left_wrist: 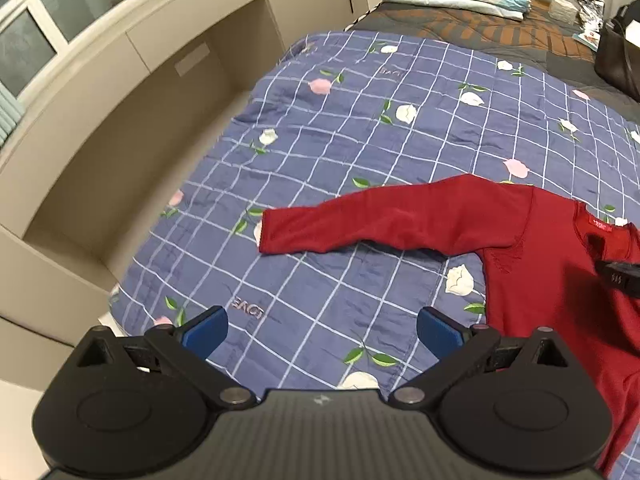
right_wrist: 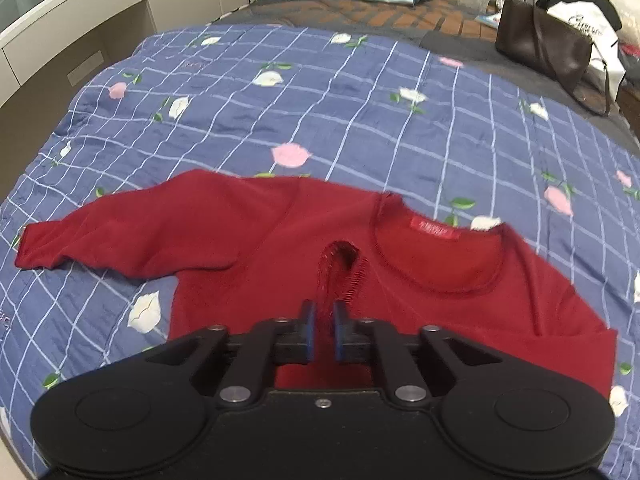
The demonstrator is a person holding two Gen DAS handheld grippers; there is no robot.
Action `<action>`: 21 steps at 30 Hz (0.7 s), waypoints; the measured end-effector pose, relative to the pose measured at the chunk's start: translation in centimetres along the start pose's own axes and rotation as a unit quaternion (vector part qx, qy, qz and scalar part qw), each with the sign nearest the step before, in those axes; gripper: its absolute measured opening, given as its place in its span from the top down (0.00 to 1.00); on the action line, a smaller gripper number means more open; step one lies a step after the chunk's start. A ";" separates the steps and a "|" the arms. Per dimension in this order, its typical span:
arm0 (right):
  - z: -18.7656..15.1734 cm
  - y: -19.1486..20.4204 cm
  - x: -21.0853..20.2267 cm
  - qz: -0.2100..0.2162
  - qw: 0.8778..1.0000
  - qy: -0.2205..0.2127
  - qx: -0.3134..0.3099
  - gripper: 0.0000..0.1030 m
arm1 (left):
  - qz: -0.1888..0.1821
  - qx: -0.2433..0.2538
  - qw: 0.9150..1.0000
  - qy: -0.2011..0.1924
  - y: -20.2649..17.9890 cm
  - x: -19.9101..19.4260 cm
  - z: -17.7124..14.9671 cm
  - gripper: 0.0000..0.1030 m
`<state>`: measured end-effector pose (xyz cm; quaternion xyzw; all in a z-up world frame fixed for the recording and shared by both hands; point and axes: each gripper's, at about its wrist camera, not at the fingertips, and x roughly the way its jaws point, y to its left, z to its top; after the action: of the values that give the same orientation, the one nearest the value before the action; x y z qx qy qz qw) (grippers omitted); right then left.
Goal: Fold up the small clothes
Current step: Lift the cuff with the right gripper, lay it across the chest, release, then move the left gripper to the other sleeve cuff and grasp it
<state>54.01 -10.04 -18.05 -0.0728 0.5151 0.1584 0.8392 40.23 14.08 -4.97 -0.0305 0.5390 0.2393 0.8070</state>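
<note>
left wrist: left gripper (left_wrist: 322, 330) spread wide, empty, above blue checked floral quilt (left_wrist: 340, 128); small dark-red long-sleeved knit top (left_wrist: 460, 216) flat on quilt, sleeve outstretched | right wrist: right gripper (right_wrist: 324, 322) pinching top's (right_wrist: 280, 232) ruffled seam beside neckline

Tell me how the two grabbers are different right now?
The left gripper has its blue pads wide apart with nothing between them, while the right gripper is squeezed nearly shut, pinching a fold of the red shirt. The left gripper hangs over the blue flowery quilt beside the shirt; the right gripper sits over the shirt's chest, near the neckline. Both are black with blue pads.
</note>
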 end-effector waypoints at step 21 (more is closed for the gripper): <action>-7.6 1.4 -5.4 0.038 0.993 0.103 0.046 0.01 | 0.022 -0.152 0.985 0.082 10.2 15.5 3.4 0.00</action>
<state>44.86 -11.94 -16.73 -0.0302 0.6077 0.1584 0.7776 43.54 29.56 -15.14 -0.1602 0.5613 0.3326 0.7407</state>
